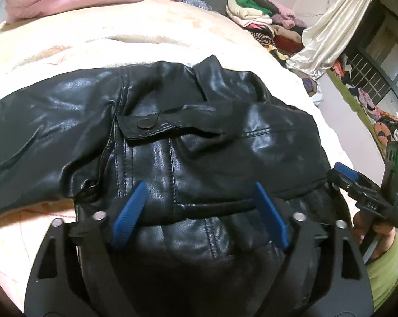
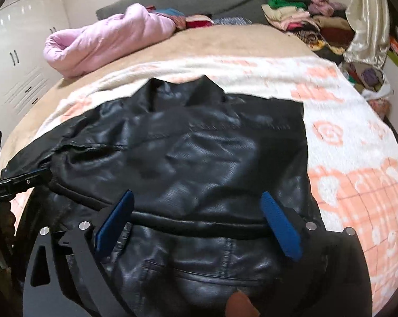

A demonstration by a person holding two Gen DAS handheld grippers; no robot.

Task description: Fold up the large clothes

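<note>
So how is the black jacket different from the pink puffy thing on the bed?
The black jacket is shiny and leathery; the pink bundle looks soft and puffy. The black jacket lies spread flat close by, under both open grippers; the pink bundle sits rolled up at the far end. Both rest on the bed.

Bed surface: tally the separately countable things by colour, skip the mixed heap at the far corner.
Black: 1, the black leather jacket lying on the blanket.
Pink: 1, the puffy pink quilted garment near the headboard.
White and peach: 1, the white-and-peach patterned blanket.
Total: 3
</note>
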